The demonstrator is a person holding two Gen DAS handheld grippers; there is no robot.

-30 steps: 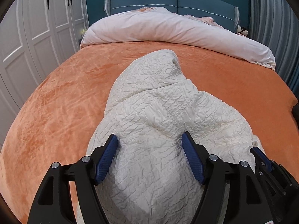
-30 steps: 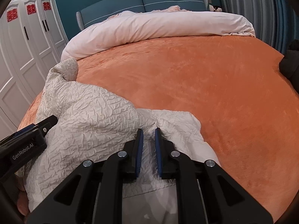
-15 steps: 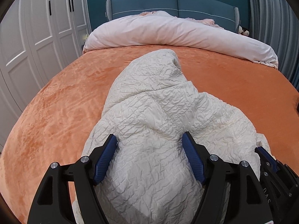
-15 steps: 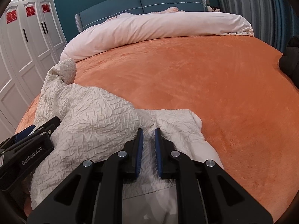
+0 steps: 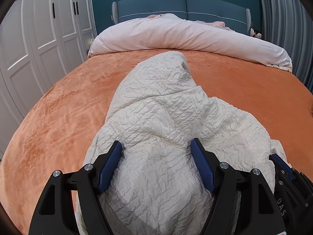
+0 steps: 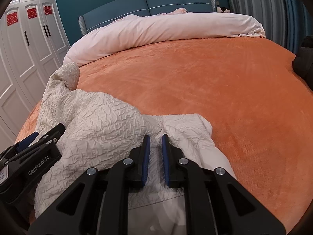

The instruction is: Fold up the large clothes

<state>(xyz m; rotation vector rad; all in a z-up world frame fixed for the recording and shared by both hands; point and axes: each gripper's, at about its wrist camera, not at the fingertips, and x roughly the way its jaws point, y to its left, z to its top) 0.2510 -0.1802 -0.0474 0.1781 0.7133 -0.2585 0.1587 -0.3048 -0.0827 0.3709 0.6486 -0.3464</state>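
Observation:
A cream, crinkled padded jacket [image 5: 160, 101] lies bunched on the near part of the orange bed cover [image 5: 58, 117]. My left gripper [image 5: 155, 143] has its jaws wide, and a thick mound of the jacket fills the gap, with both blue pads pressed into it. My right gripper [image 6: 155, 136] is shut on a thin fold at the jacket's [image 6: 93, 117] right edge, where smooth white lining shows below. In the right wrist view the left gripper [image 6: 39, 146] sits at the lower left. In the left wrist view the right gripper [image 5: 283, 166] is at the lower right.
A pale pink duvet [image 5: 185, 37] is rolled up across the head of the bed, below a blue headboard [image 6: 148, 2]. White wardrobe doors [image 5: 39, 39] run along the left. A dark object [image 6: 305, 62] sits at the bed's right edge. Orange cover [image 6: 215, 78] stretches out beyond the jacket.
The left gripper has edged slightly further into the right wrist view, still holding its bunch of jacket. The right gripper and its fold have stayed put.

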